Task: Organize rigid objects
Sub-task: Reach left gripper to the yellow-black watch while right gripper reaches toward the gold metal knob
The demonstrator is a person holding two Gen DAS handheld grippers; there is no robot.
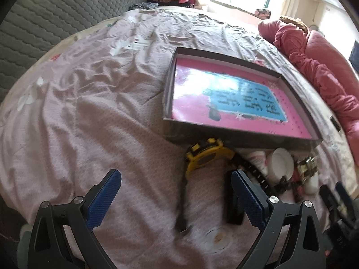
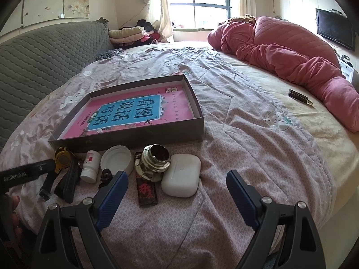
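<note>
Lying in a loose row on the pink patterned bedspread, just in front of the shallow dark cardboard box with the pink and blue book cover inside, the small rigid things wait to be sorted. The yellow plastic digital watch with black strap sits closest to the left hand-held gripper, whose blue-padded jaws stand wide apart and hold nothing. The watch looks light, its case stiff but its strap floppy, so I would pinch across the yellow case rather than the band, which would probably dangle and snag.

The right hand-held gripper is likewise spread wide and empty, hovering just short of the white rounded plastic earbud case. That case is probably the slipperiest piece here (smooth, glossy, curved on every side), so a grip across its flatter faces seems safest.

Beside it stands the shiny gold metal jar-like piece, likely heavier and hard to hold by its rounded body; the rim looks like a better purchase. The dark flat rectangular lighter-like item with red markings lies flat and may need gripping by its long edges. The small white pill bottle with a red label and the white round plastic lid both look light and stiff.
</note>
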